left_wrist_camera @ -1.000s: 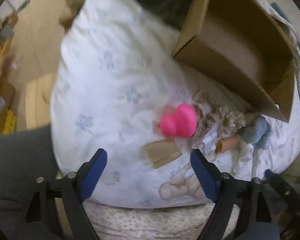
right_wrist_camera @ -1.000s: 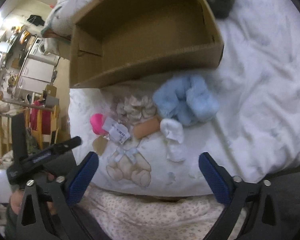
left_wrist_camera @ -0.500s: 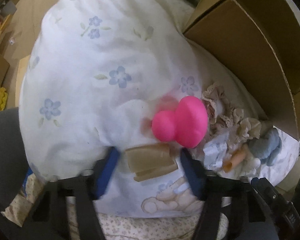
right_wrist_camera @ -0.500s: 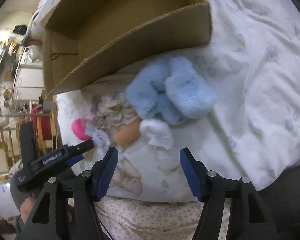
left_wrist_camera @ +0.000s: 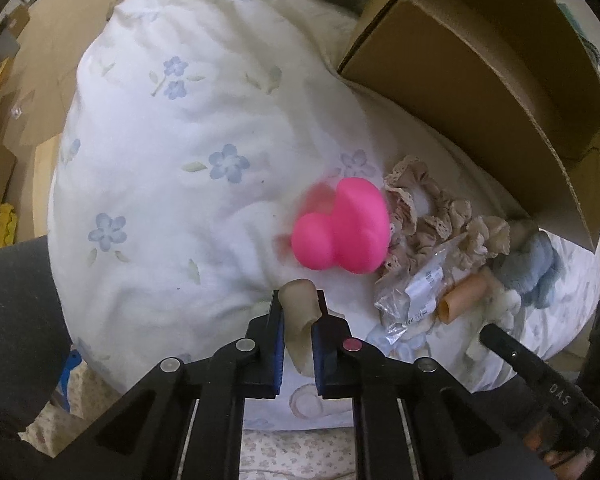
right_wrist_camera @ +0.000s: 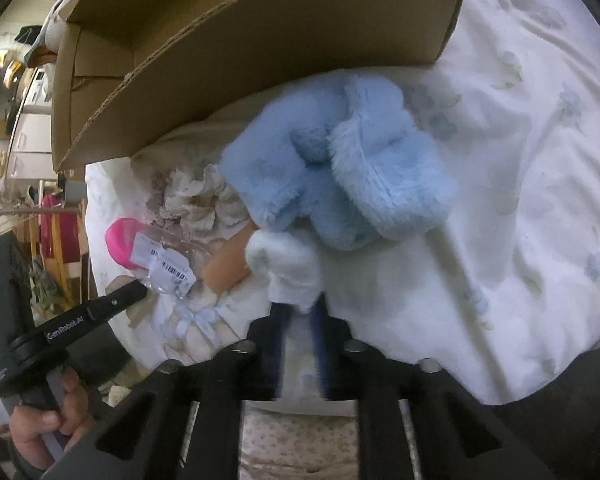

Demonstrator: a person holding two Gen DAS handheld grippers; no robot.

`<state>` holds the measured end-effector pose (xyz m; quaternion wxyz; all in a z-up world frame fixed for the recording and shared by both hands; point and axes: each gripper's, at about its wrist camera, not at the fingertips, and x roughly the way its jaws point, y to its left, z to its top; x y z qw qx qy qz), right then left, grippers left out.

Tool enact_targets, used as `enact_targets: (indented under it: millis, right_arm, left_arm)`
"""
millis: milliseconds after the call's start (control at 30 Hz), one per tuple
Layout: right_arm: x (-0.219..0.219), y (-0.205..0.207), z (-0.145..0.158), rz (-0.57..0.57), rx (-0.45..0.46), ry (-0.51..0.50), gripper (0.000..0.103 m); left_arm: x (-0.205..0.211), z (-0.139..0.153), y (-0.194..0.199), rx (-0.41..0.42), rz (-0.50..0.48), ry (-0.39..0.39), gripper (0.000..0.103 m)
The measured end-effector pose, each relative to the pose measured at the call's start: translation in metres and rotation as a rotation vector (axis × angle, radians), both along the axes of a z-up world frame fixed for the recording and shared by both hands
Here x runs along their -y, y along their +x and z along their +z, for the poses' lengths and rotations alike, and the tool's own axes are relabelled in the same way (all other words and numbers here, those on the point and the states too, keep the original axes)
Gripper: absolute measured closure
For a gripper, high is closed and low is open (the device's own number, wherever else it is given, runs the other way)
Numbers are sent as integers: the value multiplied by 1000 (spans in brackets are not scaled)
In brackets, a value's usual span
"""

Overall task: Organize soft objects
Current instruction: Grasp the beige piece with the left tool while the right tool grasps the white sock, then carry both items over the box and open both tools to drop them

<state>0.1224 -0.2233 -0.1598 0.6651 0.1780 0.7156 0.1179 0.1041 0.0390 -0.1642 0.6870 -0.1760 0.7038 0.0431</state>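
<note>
Right now my left gripper has its jaws drawn narrow around a folded beige cloth piece, which sits at about six o'clock in the left wrist view, on a white floral duvet. Just past it, toward twelve o'clock, lies a bright pink squishy toy, with lacy beige scrunchies touching it at three o'clock. My right gripper is nearly closed on a small white fluffy sock; motion blur hides whether the pads truly pinch it. A fuzzy blue plush bundle rests against the sock at one o'clock. An open cardboard box waits at twelve o'clock. I judge everything light, limp and compressible, best pinched mid-fold so nothing slips free. The left tool's arm reads "GenRobot.AI"; a plastic bag carries a barcode label, too small to read.
</note>
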Motion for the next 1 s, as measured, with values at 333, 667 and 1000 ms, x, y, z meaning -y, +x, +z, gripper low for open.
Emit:
enact_targets:
  millis: [333,667,1000]
  right_arm:
    - [-1,-19,32,7,81,102,92]
    - [6,-17,99,36,239,185,92]
    - [14,37,136,26,397,145,92]
  left_arm:
    - [15,69,-24,151,-58,16,93]
    - [36,152,-6,356,-167,58,93]
    - [51,173,51,454,-256,139,93]
